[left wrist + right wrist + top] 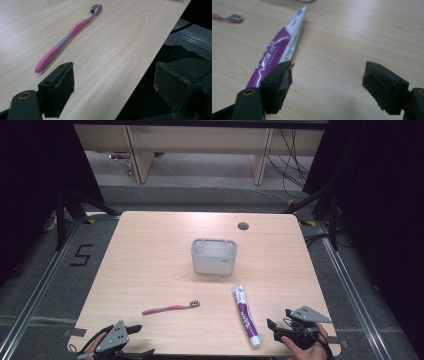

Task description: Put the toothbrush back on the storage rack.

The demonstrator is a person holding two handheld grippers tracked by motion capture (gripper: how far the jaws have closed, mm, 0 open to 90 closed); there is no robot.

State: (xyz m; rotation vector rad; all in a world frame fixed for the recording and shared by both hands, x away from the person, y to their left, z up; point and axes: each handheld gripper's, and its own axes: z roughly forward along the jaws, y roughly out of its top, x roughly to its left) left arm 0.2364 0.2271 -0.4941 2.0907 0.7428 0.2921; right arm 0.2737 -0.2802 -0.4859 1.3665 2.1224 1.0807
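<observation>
A pink and grey toothbrush lies flat on the wooden table, left of centre near the front. To its right lies a purple and white toothpaste tube, cap end toward the front edge. My left gripper stands open at the front left corner, straddling the table edge, with the toothbrush handle just ahead of its left jaw. My right gripper is open at the front right, just right of the tube, nothing between its jaws. The toothbrush head shows farther off.
A grey plastic holder with compartments stands upright at the table's middle. A round cable hole sits near the far edge. Dark floor drops away past the front edge beside my left gripper.
</observation>
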